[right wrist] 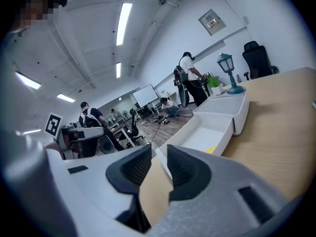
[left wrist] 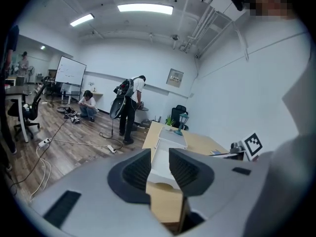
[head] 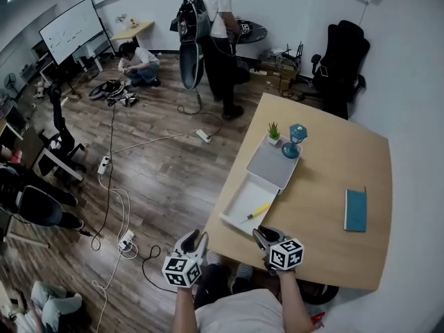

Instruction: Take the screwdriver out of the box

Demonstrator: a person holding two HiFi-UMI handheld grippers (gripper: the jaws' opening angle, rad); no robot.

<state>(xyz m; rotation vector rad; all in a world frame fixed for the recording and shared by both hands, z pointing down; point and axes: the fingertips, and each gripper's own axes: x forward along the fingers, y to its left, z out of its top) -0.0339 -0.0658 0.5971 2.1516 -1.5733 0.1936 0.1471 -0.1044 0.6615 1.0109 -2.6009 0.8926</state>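
Table first: the pale wooden table (head: 326, 186) stretches ahead of both grippers; on it, near its edge, the shallow white open box (head: 243, 198) lies just ahead of the right gripper (head: 267, 233) and slightly to its left, and ahead-right of the left gripper (head: 196, 239); both grippers hover at the table's near edge, jaws apart with nothing between them; the small yellow-handled screwdriver (head: 258, 211) lies flat inside the box, at the end nearest the right gripper. I judge the right one better placed; I would carry it over the near wall, tip it downward, set the jaws across the yellow handle rather than the thin shaft, close firmly, then lift straight clear of the rim; the left could steady the box's wall should it slide.
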